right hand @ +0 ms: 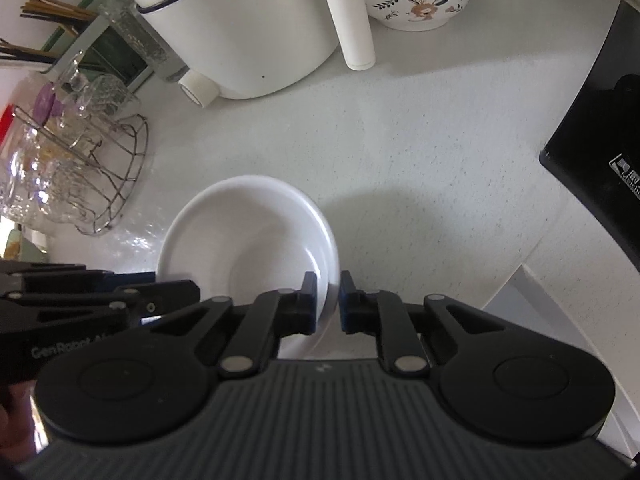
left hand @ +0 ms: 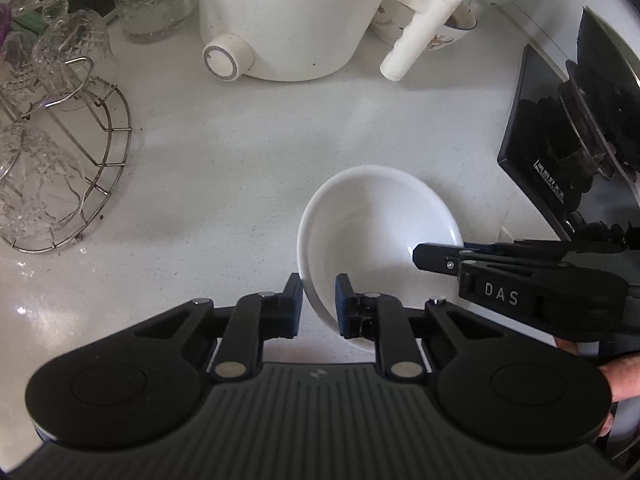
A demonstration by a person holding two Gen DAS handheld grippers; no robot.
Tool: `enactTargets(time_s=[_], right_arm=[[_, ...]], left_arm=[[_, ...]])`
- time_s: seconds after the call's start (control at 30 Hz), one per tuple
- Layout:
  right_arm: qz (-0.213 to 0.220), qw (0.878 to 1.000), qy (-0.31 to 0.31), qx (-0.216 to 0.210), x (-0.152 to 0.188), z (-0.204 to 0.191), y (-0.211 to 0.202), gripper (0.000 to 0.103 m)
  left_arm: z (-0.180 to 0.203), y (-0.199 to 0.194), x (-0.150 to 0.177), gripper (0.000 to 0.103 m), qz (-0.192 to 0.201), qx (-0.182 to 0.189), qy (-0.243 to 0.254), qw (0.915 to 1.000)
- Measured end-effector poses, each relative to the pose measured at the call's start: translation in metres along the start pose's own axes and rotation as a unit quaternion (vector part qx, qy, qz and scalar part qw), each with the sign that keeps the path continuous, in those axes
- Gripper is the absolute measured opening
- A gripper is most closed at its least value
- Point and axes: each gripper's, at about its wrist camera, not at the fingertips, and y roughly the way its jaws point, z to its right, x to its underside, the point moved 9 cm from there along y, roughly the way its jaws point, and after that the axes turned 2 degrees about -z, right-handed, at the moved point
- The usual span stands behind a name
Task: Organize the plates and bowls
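Note:
A white bowl [left hand: 376, 216] rests on the white countertop [left hand: 240, 160]. In the left wrist view my left gripper [left hand: 319, 300] is shut on the bowl's near-left rim, one blue-padded finger outside the wall and one inside. My right gripper [left hand: 424, 254] reaches in from the right and pinches the bowl's right rim. In the right wrist view the same bowl [right hand: 248, 232] sits left of centre. There my right gripper [right hand: 328, 300] clamps the right rim, with my left gripper [right hand: 188, 292] at the left edge of the bowl.
A white electric pot [left hand: 288, 20] with a long handle stands at the back, a patterned bowl [right hand: 420, 0] behind it. A wire rack [left hand: 100, 152] holding glass cups is at the left. A black stove [left hand: 560, 140] borders the right.

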Motion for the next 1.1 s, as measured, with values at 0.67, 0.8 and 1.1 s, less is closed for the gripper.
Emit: enactTargets(time_s=[0.67, 0.8, 1.1], right_arm=[[0.040, 0.998, 0.018, -0.045, 0.005, -0.014, -0.060, 0.014], [0.051, 0.997, 0.016, -0.054, 0.004, -0.020, -0.074, 0.014], [0.066, 0.995, 0.012, -0.073, 0.000, -0.041, -0.093, 0.014]], left_arm=[[0.007, -0.077, 0.003, 0.021, 0.089, 0.064, -0.077, 0.9910], [0.009, -0.097, 0.006, 0.021, 0.105, 0.066, -0.081, 0.9890], [-0.008, -0.128, 0.020, 0.021, 0.128, 0.095, -0.143, 0.9767]])
